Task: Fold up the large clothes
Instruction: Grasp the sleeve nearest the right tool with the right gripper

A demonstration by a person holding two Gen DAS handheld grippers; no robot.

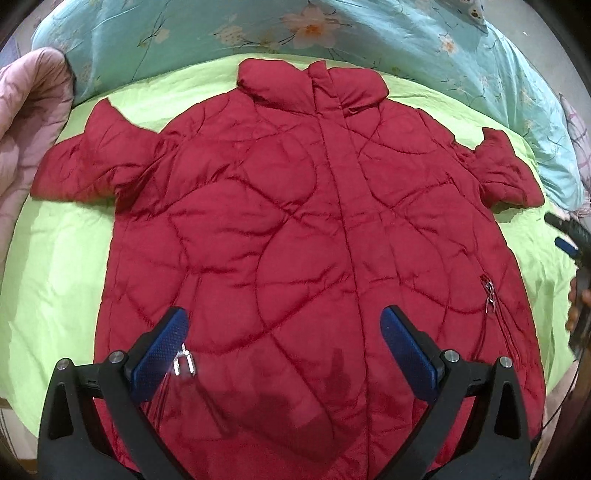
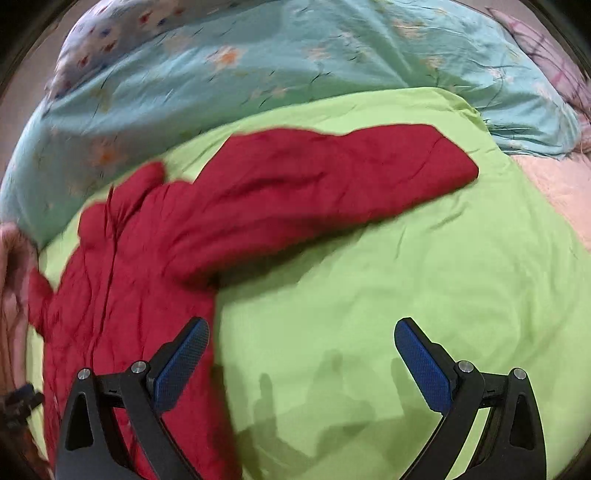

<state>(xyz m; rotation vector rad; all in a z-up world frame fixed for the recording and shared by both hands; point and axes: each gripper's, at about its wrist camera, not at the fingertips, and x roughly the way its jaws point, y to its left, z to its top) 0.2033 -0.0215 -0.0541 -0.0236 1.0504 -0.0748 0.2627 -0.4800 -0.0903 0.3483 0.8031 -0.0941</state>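
Observation:
A large red quilted jacket (image 1: 295, 221) lies flat, front up, on a lime green sheet (image 1: 55, 277), collar at the far side and both sleeves spread out. My left gripper (image 1: 284, 328) is open and empty, held above the jacket's lower hem. In the right wrist view the jacket (image 2: 147, 258) lies at the left, with its right sleeve (image 2: 351, 177) stretched out to the right over the sheet (image 2: 406, 277). My right gripper (image 2: 301, 339) is open and empty, above the sheet beside the jacket's right edge. The right gripper also shows in the left wrist view (image 1: 570, 243) at the far right.
A light blue floral duvet (image 1: 221, 33) is bunched along the far side of the bed. A pink quilt (image 1: 26, 122) lies at the left. A metal zip pull (image 1: 490, 295) sits on the jacket's right pocket.

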